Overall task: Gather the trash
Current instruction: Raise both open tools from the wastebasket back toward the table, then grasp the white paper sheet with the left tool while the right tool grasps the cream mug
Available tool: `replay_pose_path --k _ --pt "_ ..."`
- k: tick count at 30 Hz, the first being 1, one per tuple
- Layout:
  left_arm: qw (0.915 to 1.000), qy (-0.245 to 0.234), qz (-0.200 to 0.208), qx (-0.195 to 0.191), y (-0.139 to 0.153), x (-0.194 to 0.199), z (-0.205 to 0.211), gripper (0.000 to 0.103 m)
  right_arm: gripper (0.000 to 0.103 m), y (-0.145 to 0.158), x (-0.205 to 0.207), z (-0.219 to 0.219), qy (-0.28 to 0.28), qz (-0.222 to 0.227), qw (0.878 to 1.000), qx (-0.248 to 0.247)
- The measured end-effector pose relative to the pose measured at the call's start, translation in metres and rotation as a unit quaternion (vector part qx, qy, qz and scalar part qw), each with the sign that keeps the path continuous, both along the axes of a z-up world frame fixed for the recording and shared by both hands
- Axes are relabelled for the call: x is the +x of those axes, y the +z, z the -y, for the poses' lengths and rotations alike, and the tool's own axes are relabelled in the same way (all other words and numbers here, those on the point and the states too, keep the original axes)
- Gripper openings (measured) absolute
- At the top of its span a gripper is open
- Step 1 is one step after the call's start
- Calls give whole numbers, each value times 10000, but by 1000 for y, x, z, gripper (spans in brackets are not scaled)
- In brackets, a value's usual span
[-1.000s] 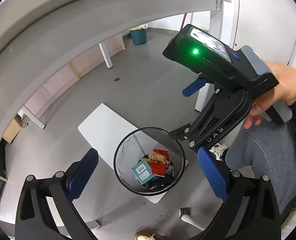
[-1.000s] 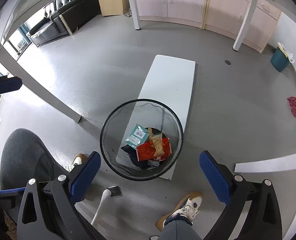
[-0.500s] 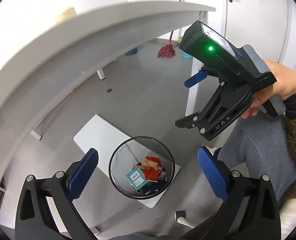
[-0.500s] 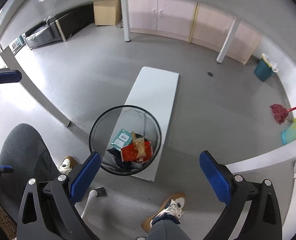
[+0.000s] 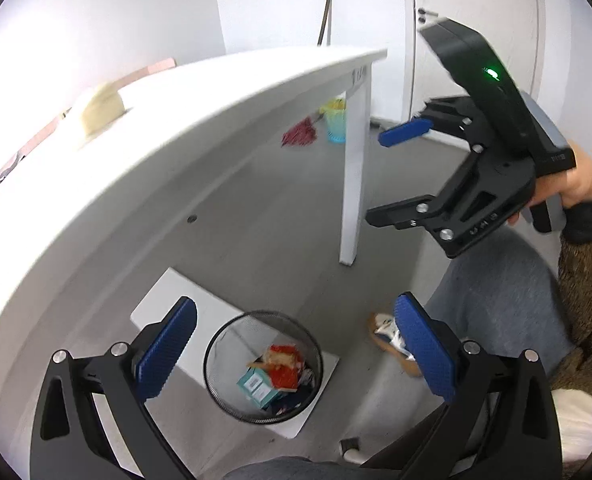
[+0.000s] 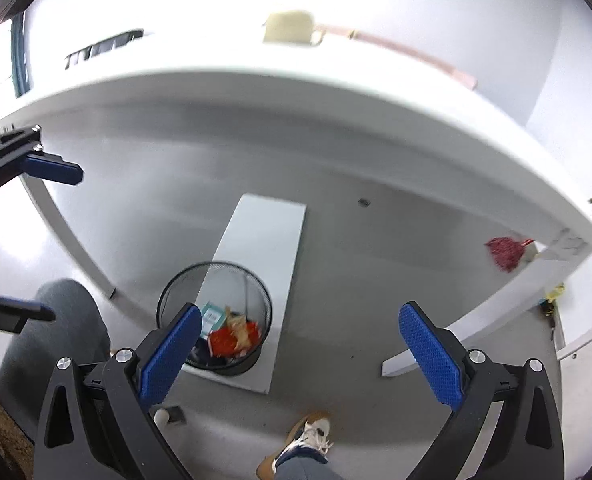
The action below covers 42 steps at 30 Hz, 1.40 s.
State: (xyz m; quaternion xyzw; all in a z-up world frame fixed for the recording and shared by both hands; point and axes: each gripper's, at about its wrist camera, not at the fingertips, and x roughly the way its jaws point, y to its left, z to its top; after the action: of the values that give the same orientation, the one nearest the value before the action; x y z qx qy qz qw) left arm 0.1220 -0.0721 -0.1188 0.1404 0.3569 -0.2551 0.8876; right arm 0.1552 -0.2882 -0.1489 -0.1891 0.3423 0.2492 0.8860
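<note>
A big white table [image 5: 200,120] is seen from low down, and a pale lump [image 5: 100,110] is seen on its top, too blurred to tell what it is. Under the table, a flat white board [image 6: 264,264] is laid on the grey floor [image 5: 264,232]. A black mesh bin [image 5: 216,364] is stood on the near end of the board. Trash [image 5: 274,376] is held inside the bin: a teal box, a red wrapper and some dark bits. The left gripper [image 5: 296,348] is held high above the bin, with its blue pads spread wide apart and nothing held between them. The right gripper [image 6: 300,352] is also held above the bin, spread wide apart, with nothing in it. It is seen from the left camera too, gripped by a hand [image 5: 576,184], with a green light lit on top. A shoe [image 6: 300,440] is seen on the floor near the bin. A red mop [image 5: 300,136] is seen far off by a table leg.
</note>
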Motion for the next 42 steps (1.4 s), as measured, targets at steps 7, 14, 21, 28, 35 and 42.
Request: replay_pose_path --k 7,14,21,28,35,42 --pt "9985 -119 509 -186 35 -5 9 98 100 30 -25 36 -343 449 9982 211" --pt "9962 -133 826 -226 55 -4 21 99 100 52 -48 65 -654 793 9939 400" --pt "9939 128 1049 -317 77 7 17 99 100 72 -64 85 -919 1006 9882 706" --pt "9888 731 1181 -553 94 30 -19 99 100 85 -65 77 -795 1133 9866 863" --pt "9820 1519 1117 -76 101 75 -63 99 100 93 -41 50 -344 998 9899 944" --pt "9773 1946 748 372 106 133 -102 99 100 115 16 4 224 887 9897 1101"
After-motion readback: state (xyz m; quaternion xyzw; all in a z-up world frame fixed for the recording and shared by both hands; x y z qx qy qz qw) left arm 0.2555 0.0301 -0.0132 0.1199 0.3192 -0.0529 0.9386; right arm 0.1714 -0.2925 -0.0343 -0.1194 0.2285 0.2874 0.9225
